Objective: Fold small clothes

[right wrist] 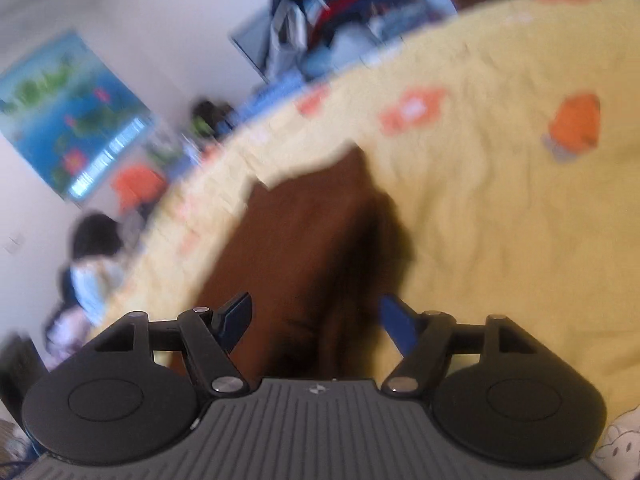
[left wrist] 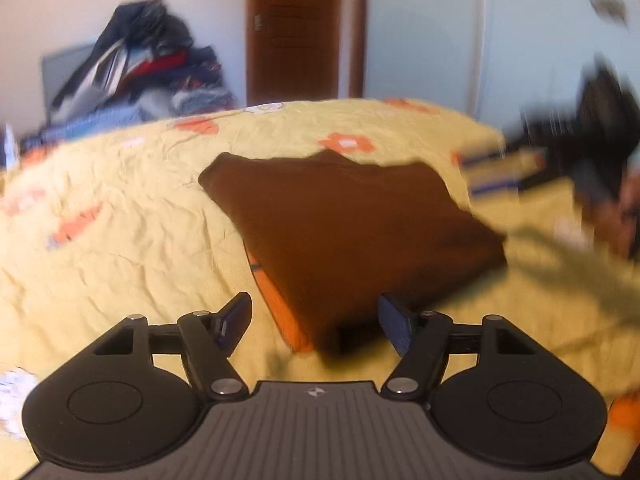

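Brown shirt [left wrist: 352, 232] folded flat on crinkly yellow quilt [left wrist: 120, 240]; left gripper [left wrist: 316, 322] and right gripper [right wrist: 316, 320] both gape wide, empty. Only the right view catches a poster [right wrist: 68, 120].

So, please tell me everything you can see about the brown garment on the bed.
The brown garment is dark brown, matte cloth, apparently soft knit. It is folded into a flat, roughly rectangular stack with fairly straight edges; a small peak rises on its far edge. It lies on the yellow bedspread, which has orange flower prints. An orange layer shows under its near left edge; what that is I cannot tell. The left gripper and the right gripper are both open near its near edge, neither gripping it.
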Tool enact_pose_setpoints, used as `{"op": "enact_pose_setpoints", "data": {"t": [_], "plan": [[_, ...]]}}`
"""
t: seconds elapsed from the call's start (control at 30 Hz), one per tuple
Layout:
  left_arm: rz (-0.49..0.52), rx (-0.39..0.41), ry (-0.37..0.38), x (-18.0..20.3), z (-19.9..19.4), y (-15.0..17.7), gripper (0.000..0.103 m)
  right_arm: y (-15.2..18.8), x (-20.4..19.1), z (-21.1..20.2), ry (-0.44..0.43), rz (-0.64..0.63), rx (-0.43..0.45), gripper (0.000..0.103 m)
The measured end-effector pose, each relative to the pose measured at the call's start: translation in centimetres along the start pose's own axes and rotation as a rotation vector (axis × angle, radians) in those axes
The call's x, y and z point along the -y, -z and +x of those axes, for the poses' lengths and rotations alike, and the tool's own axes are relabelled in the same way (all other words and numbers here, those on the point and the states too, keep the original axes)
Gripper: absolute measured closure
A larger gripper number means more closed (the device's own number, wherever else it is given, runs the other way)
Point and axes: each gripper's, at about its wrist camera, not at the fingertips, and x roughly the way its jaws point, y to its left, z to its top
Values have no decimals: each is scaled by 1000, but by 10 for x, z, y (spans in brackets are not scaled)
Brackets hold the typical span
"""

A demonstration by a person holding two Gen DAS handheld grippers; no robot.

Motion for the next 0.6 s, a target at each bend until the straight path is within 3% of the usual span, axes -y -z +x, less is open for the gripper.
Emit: {"op": "enact_pose_setpoints", "data": {"t": [0.1, 0.13, 0.2, 0.27, 0.3, 0.33, 0.43, 0.6], "plan": [[-18, -39, -70, 0, 10, 3, 38, 0, -24, 3, -47, -68, -8, 29], [-57, -46, -79, -4, 14, 1, 48, 0, -33, 8, -51, -106, -22, 29], [-117, -50, -76, -10, 22, -2, 57, 2, -48, 25, -41, -171, -57, 29], [-110, -40, -97, -8, 24, 0, 72, 4, -54, 42, -27, -202, -93, 29], [-104, -38, -106, -8, 24, 2, 88, 5, -56, 48, -19, -221, -111, 28], [-124, -28, -104, -10, 22, 5, 93, 7, -54, 54, -5, -246, -131, 32], [-173, -31, -104, -16, 20, 17, 96, 17, -42, 49, -21, -295, -126, 49], [-155, -25, -124, -6, 22, 13, 96, 1, -31, 42, -69, -152, -140, 48]]}}
